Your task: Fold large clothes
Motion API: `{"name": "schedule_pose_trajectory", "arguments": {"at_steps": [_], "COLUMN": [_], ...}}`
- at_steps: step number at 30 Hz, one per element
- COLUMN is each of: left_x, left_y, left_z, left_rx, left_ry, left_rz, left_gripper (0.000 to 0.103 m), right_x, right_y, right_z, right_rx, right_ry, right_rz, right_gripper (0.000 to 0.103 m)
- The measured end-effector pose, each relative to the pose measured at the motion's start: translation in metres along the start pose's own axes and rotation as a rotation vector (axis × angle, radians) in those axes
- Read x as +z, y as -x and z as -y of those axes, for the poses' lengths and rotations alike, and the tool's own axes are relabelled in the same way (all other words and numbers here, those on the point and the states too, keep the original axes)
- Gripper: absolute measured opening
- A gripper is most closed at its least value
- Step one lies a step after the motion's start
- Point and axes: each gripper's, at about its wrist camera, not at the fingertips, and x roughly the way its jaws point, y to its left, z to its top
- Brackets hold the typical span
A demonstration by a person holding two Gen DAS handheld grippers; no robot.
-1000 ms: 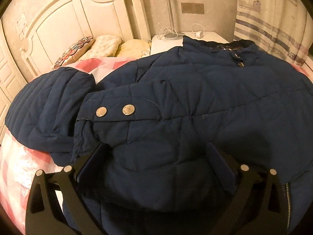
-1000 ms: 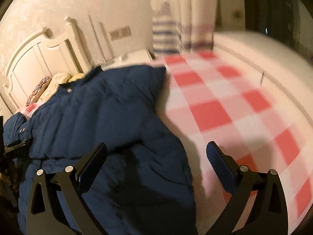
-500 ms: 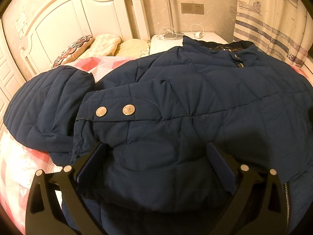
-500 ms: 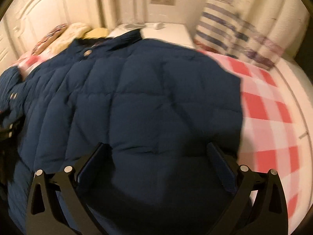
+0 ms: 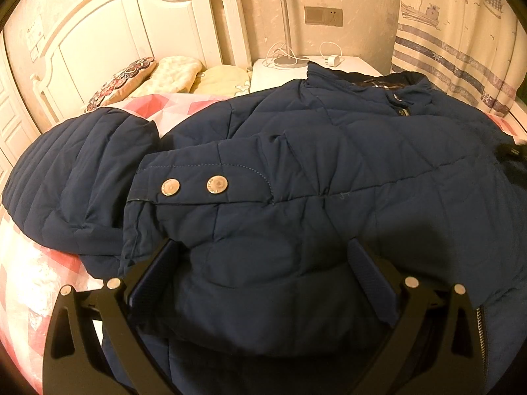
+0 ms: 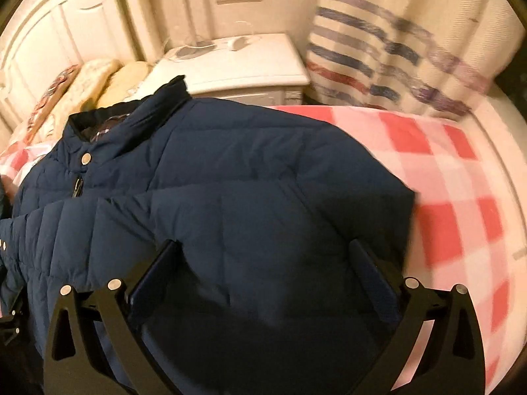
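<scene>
At the bottom of each frame, the left tongs (image 5: 260, 263) and right tongs (image 6: 263, 263) stand wide over the navy quilted jacket (image 5: 296, 181), gripping nothing. The jacket sprawls mid-frame across a red-and-white checked bed (image 6: 461, 197). Farther back: pillows (image 5: 174, 72), white headboard (image 5: 131, 23), nightstand (image 6: 237, 65), striped curtain (image 5: 454, 39).

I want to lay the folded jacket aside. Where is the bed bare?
Bare checked bedspread lies between the jacket and the striped curtain. Pillows and the detached hood crowd the headboard side.
</scene>
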Motion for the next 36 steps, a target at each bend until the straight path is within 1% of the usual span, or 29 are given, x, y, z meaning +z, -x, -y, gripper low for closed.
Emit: {"name": "schedule_pose_trajectory", "arguments": {"at_steps": [2,3,5,8,9,11,13,14,15,16,17,19,20,21,22,23,24,25,26,27,28,29,30,31,32,33,34,35,36], "left_x": [0.0,0.0,0.0,0.0,0.0,0.0,0.0,0.0,0.0,0.0,0.0,0.0,0.0,0.0,0.0,0.0,0.0,0.0,0.0,0.0,0.0,0.0,0.0,-0.002,-0.004,-0.007,-0.01,-0.014,-0.018], "left_y": [0.0,0.0,0.0,0.0,0.0,0.0,0.0,0.0,0.0,-0.001,-0.001,0.0,0.0,0.0,0.0,-0.001,-0.001,-0.001,-0.001,-0.001,-0.001,0.0,0.002,0.008,0.017,0.026,0.038,0.048,0.056], "left_z": [0.0,0.0,0.0,0.0,0.0,0.0,0.0,0.0,0.0,0.0,0.0,0.0,0.0,0.0,0.0,0.0,0.0,0.0,0.001,0.002,0.002,0.001,-0.001,-0.006,-0.018,-0.034,-0.061,-0.088,-0.116], "left_rx": [-0.001,-0.001,0.002,0.002,0.002,0.0,-0.001,0.0,0.001,0.003,0.004,0.004,0.004,0.005,0.007,0.01,0.014,0.017,0.024,0.028,0.025,0.019,0.002,-0.025,-0.063,-0.122,-0.227,-0.292,-0.315], "left_ry": [0.001,0.002,0.0,0.001,0.001,0.002,0.004,0.003,0.003,0.001,0.001,0.001,0.001,0.001,0.0,-0.002,-0.004,-0.006,-0.011,-0.015,-0.014,-0.011,-0.017,-0.025,0.009,0.063,0.151,0.234,0.316], "left_rz": [0.0,-0.001,-0.001,-0.001,-0.001,-0.001,-0.001,-0.002,-0.002,-0.003,-0.004,-0.005,-0.005,-0.006,-0.006,-0.007,-0.009,-0.011,-0.012,-0.013,-0.013,-0.013,-0.011,-0.007,0.017,0.039,0.07,0.106,0.14], "left_gripper": [0.101,0.101,0.101,0.101,0.101,0.101,0.101,0.101,0.101,0.101,0.101,0.101,0.101,0.101,0.101,0.101,0.101,0.101,0.101,0.101,0.101,0.101,0.101,0.096,0.087,0.086,0.086,0.086,0.086], "right_x": [-0.023,-0.037,-0.059,-0.086,-0.091,-0.091,-0.093,-0.094,-0.098,-0.101,-0.103,-0.108,-0.112,-0.115,-0.115,-0.114,-0.112,-0.11,-0.107,-0.106,-0.107,-0.106,-0.106,-0.108,-0.109,-0.116,-0.12,-0.123,-0.123], "right_y": [0.024,0.037,0.049,0.043,0.042,0.047,0.059,0.066,0.075,0.082,0.084,0.074,0.062,0.052,0.053,0.055,0.057,0.064,0.075,0.085,0.096,0.099,0.097,0.088,0.077,0.054,0.049,0.052,0.052], "right_z": [-0.006,-0.009,-0.011,-0.009,-0.002,0.007,0.008,0.007,0.003,-0.004,-0.009,-0.024,-0.03,-0.032,-0.03,-0.03,-0.032,-0.035,-0.039,-0.044,-0.055,-0.067,-0.078,-0.093,-0.101,-0.111,-0.113,-0.109,-0.108], "right_rx": [0.025,0.005,-0.008,0.003,0.039,0.049,0.008,-0.004,0.004,0.03,0.04,0.022,0.0,-0.001,0.001,-0.006,-0.023,-0.042,-0.035,-0.007,0.041,0.075,0.102,0.124,0.121,0.065,0.054,0.072,0.081], "right_ry": [0.036,0.065,0.113,0.168,0.162,0.118,0.081,0.071,0.069,0.076,0.088,0.148,0.174,0.169,0.15,0.133,0.121,0.103,0.083,0.069,0.065,0.085,0.118,0.173,0.206,0.248,0.263,0.246,0.242], "right_rz": [0.051,0.08,0.099,0.037,0.037,0.023,0.034,0.063,0.094,0.131,0.141,0.118,0.077,0.048,0.052,0.033,0.01,0.011,0.048,0.098,0.154,0.169,0.164,0.133,0.1,0.039,0.057,0.095,0.092], "right_gripper": [0.097,0.097,0.097,0.098,0.098,0.098,0.097,0.097,0.097,0.097,0.097,0.097,0.098,0.098,0.098,0.098,0.098,0.098,0.098,0.098,0.098,0.098,0.098,0.098,0.098,0.098,0.099,0.099,0.099]}}
